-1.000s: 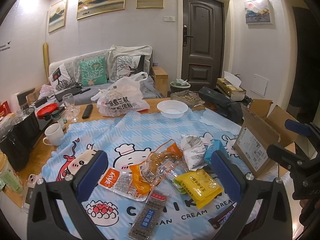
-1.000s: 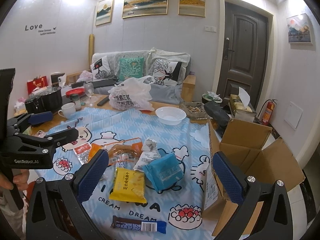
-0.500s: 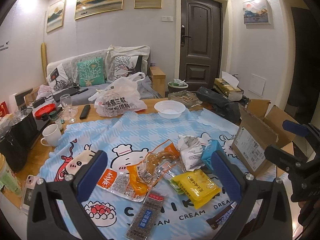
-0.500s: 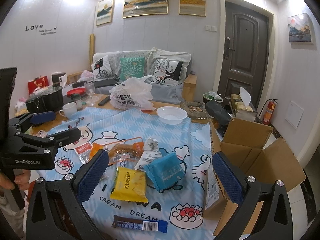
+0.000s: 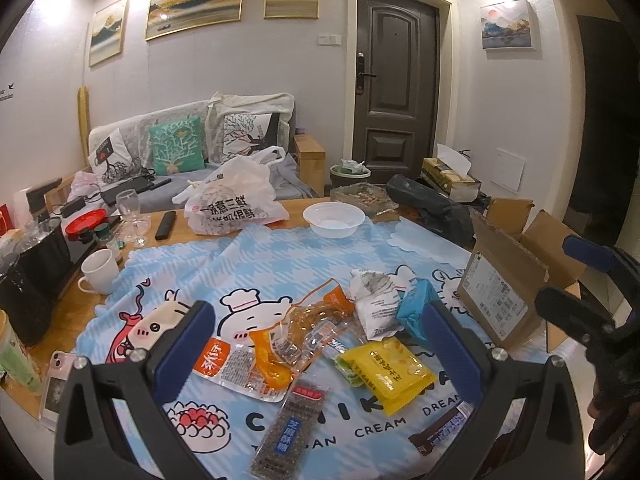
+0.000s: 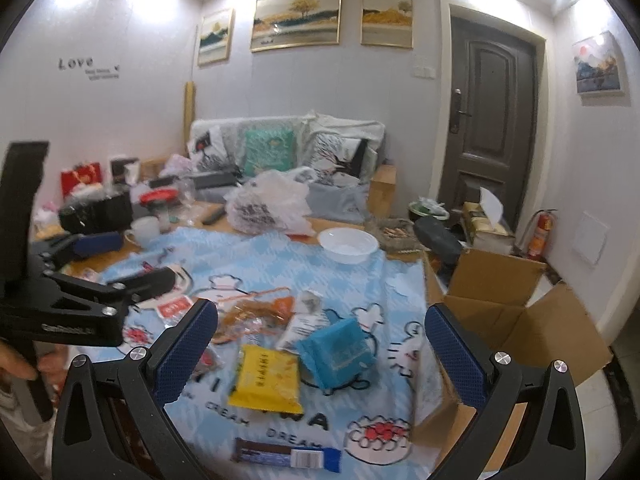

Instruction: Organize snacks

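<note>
Blue-padded, the left tool point(image 5: 316, 344) and right tool point(image 6: 320, 340) both hover with fingers spread wide, empty, above snacks heaped mid-bench on a cloth point(image 5: 280, 268) printed "CREAM DREAM". A yellow packet point(image 6: 266, 376) and blue packet point(image 6: 338, 350) lie flat. A dark bar point(image 6: 286, 456) lies crosswise, near edge. An open cardboard box point(image 6: 520, 320) stands right, partly hidden. Packet labels are blurred.

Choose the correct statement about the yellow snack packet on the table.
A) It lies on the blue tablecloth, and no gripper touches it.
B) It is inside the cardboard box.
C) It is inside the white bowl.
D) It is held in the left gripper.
A: the yellow snack packet lies flat on the blue tablecloth, and both the left gripper and the right gripper are open and empty above it.
</note>
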`<state>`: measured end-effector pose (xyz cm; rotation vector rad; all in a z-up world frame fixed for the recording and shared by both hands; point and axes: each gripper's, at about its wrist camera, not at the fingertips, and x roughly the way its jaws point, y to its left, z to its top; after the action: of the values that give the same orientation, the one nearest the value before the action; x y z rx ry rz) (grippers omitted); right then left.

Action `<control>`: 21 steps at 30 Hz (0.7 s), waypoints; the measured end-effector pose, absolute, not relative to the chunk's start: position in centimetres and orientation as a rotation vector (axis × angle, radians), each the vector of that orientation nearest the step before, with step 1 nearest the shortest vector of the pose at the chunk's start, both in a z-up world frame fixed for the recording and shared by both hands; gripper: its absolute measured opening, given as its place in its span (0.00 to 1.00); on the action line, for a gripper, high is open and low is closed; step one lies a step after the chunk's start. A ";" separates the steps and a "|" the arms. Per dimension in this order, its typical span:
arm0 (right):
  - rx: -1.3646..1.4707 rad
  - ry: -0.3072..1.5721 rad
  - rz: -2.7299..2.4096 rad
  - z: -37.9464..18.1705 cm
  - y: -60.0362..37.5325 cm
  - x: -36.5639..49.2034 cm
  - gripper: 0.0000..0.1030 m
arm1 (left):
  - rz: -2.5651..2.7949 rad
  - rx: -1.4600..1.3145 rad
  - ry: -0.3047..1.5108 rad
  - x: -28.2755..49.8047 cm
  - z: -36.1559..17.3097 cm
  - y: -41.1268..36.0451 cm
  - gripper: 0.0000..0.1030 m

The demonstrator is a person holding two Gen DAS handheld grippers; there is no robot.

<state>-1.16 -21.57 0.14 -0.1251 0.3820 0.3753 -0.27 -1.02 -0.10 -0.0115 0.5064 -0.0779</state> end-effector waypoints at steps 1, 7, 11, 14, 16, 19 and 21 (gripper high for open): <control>-0.112 0.375 0.389 0.3 -21.7 -1.2 1.00 | -0.082 -0.011 0.503 -0.5 -0.1 -0.9 0.99; -0.111 0.317 0.501 0.5 -21.6 -2.7 1.00 | -0.106 -0.009 0.505 -1.0 -0.6 -0.3 0.99; -0.167 0.385 0.637 -0.5 -20.5 -3.0 1.00 | -0.108 0.011 0.540 -0.8 -1.5 0.1 0.99; -0.197 0.425 0.673 -1.8 -19.6 -3.0 1.00 | -0.123 -0.004 0.571 -0.8 -2.6 0.8 0.99; -0.187 0.484 0.685 -3.5 -19.2 -2.6 1.00 | -0.130 -0.016 0.590 -0.8 -3.5 1.4 0.99; -0.163 0.558 0.710 -5.8 -18.9 -1.5 1.00 | -0.128 0.001 0.646 -0.3 -5.4 1.8 0.99; -0.136 0.640 0.707 -7.9 -18.8 -0.2 0.99 | -0.125 -0.013 0.686 0.1 -6.6 2.3 0.99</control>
<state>-0.21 -18.77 -7.86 -0.1357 0.6395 0.7071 0.10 2.28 -6.62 -0.0127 0.6857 -0.1249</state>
